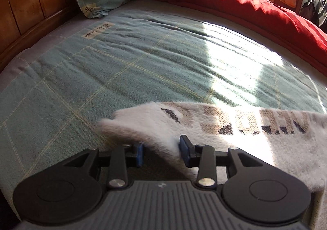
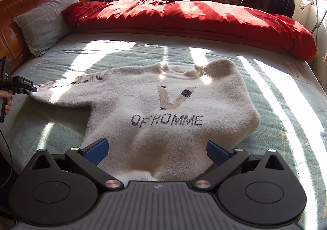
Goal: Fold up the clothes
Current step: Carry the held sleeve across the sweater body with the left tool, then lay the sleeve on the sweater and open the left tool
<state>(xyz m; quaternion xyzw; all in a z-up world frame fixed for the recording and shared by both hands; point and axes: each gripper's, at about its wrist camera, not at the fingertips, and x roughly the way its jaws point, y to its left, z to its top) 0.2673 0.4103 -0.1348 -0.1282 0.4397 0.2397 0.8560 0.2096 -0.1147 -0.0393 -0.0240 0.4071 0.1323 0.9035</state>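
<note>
Sweater (image 2: 169, 111): lies flat on the bed (image 2: 286, 95), centre of the right wrist view; collar toward the red quilt (image 2: 184, 19) at top, hem at bottom; one sleeve (image 2: 67, 91) stretches to the left edge
Writing: "OF HOMME" under a large "V" on the chest; bed cover label (image 1: 96, 30) reads "HAPPY EVERY DAY"
Left tool (image 1: 161, 150): jaws partly apart, sleeve edge between them; grip cannot be told
Right tool (image 2: 157, 152): jaws wide apart above the hem, holding nothing
</note>
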